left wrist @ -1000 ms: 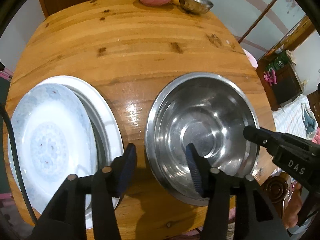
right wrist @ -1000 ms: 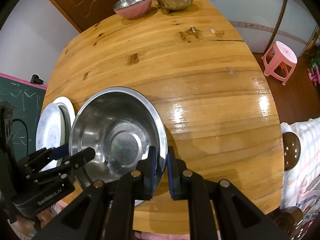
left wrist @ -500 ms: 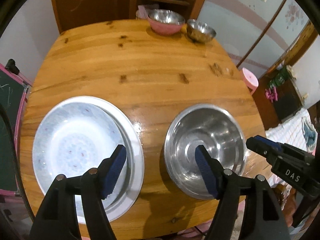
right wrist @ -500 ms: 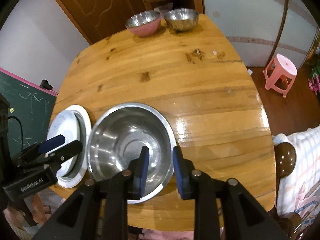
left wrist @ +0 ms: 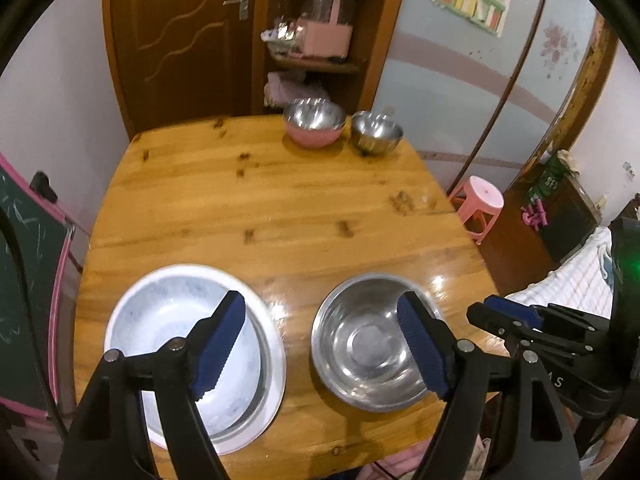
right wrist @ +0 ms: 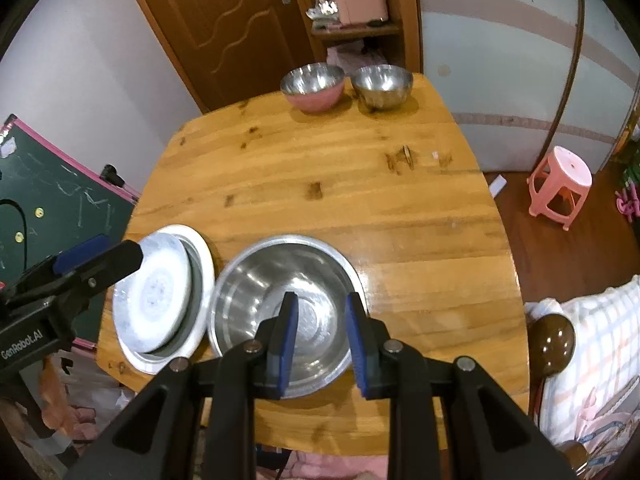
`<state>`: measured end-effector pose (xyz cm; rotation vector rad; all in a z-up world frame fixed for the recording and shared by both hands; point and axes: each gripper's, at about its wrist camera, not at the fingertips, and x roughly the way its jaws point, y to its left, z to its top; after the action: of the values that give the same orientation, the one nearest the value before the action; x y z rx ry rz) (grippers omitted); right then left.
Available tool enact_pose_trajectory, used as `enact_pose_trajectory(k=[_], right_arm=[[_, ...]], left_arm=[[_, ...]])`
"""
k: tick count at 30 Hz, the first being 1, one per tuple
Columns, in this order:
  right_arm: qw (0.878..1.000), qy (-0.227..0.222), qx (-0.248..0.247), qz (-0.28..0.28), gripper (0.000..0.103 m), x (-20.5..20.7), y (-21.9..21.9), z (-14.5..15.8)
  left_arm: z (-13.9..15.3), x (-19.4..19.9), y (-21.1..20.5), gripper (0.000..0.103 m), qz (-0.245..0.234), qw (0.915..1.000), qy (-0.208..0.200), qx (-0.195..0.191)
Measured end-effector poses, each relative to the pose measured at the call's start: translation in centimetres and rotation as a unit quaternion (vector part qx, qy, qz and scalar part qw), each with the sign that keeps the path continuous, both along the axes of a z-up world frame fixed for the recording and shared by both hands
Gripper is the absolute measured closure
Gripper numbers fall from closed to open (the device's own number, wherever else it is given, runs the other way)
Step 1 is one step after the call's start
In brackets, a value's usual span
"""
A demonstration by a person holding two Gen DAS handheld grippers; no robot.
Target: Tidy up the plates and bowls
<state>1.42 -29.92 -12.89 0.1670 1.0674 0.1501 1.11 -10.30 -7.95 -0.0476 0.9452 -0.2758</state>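
Big steel bowl [right wrist: 280, 304] sits at 12 o'clock under the right gripper [right wrist: 322, 342], jaws apart, nothing held; left gripper [left wrist: 320, 344] has just been opening, empty too.

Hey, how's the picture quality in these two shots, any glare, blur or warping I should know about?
Left wrist view: heavy fisheye bending with dark corners, slight blur on the table, bright glare spots beside the large steel bowl. Right wrist view: the same warping, a broad shiny patch on the wood right of that bowl, sharper grain, and streaky reflections inside the bowl.

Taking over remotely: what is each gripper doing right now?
Left gripper: open, holding nothing, jaws just opened wider.
Right gripper: open, narrower gap, holding nothing.
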Motion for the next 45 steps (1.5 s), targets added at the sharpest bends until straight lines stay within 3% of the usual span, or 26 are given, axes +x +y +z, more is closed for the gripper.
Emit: enact_pose_trajectory(k=[3,14,18,20,23,27,32,37,45], right_arm=[[1.0,-0.025,-0.009,0.005,0.079,0.2,-0.4,2.2],[0.991,-0.13,-0.044,0.007,0.078,2.9,-4.1,13.9],[0.983,-0.167,-0.071,-0.004,0.063,4.1,-5.5,18.4],[0.978,-0.188,-0.084,-0.011,0.063,4.7,-6.1,21.0],[0.971,-0.218,-0.097,-0.019,0.062,5.7,-6.9,24.4],[0.967,-0.234,-0.099,-0.027,0.057,7.8,-7.9,26.9],[0.975,-0.203,-0.09,-0.017,0.057,12.5,-7.9,26.0],[0.985,-0.152,-0.083,-0.001,0.057,19.0,-7.0,21.9],[0.995,-0.072,-0.074,0.016,0.057,29.0,-5.3,14.6]], left_arm=[[2.3,0.1,-0.6,0.019,-0.005,0.9996,-0.026,0.007],[12.7,3.1,-1.5,0.012,-0.005,0.993,-0.118,0.01],[17.0,5.0,-1.7,0.012,-0.008,0.9904,-0.138,-0.003],[19.1,6.1,-1.7,0.011,-0.007,0.9885,-0.151,-0.011],[21.6,7.7,-1.7,0.0,0.005,0.9853,-0.17,-0.018],[23.0,10.0,-2.0,0.001,0.01,0.9833,-0.181,-0.019],[21.2,14.5,-3.1,0.001,0.017,0.9879,-0.154,-0.003],[17.2,20.8,-4.5,0.001,0.027,0.9912,-0.127,0.027],[10.4,30.8,-4.8,0.001,0.056,0.9954,-0.073,0.029]])
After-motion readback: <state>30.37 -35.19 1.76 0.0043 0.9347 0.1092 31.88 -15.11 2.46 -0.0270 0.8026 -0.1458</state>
